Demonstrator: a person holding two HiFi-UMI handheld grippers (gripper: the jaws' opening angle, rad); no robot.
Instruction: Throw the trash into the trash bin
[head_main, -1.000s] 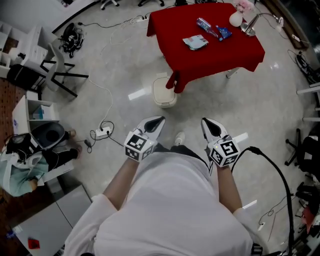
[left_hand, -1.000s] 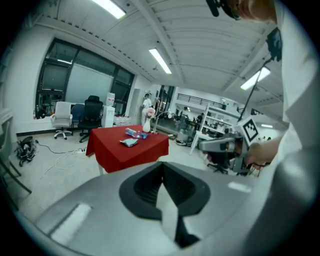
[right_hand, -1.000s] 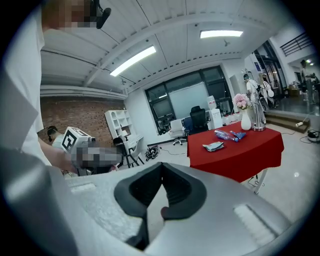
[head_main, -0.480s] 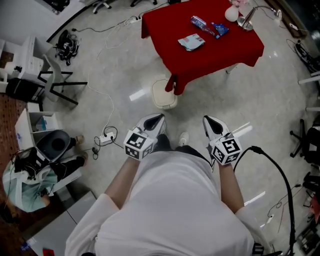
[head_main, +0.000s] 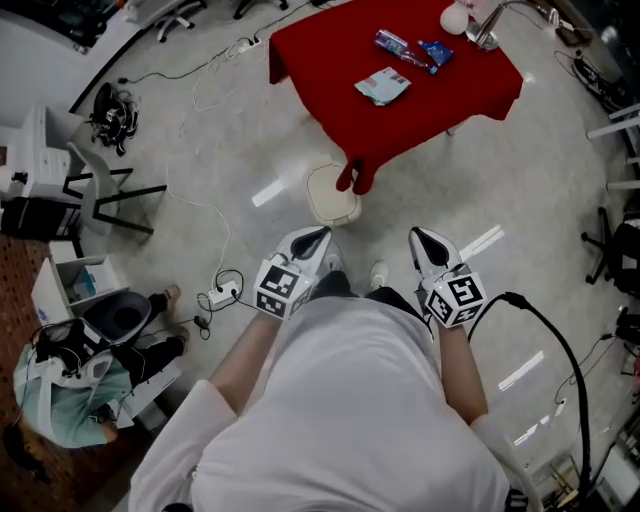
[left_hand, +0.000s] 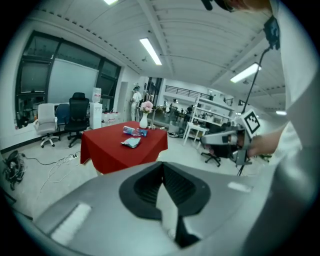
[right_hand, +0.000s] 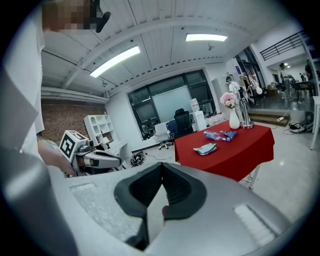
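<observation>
A red-clothed table (head_main: 400, 110) stands ahead, with a crumpled pale wrapper (head_main: 383, 86), a plastic bottle (head_main: 398, 44) and a blue wrapper (head_main: 436, 52) on it. A cream trash bin (head_main: 332, 193) sits on the floor at the table's near corner. My left gripper (head_main: 314, 238) and right gripper (head_main: 422, 240) are held side by side in front of my body, short of the bin, both shut and empty. The left gripper view shows the table (left_hand: 115, 150) and wrapper (left_hand: 132, 142) well beyond the shut jaws. From the right gripper view, the wrapper (right_hand: 205, 148) and bottle (right_hand: 215, 135) are equally distant.
A power strip with cables (head_main: 222, 293) lies on the floor to my left, beyond it a chair (head_main: 100, 185) and a seated person (head_main: 60, 390). A black cable (head_main: 560, 350) trails at my right. A white vase (head_main: 455, 17) stands at the table's far side.
I have stepped forward: the power strip and the seated person slid down the picture. Both grippers travelled along, still shut and empty.
</observation>
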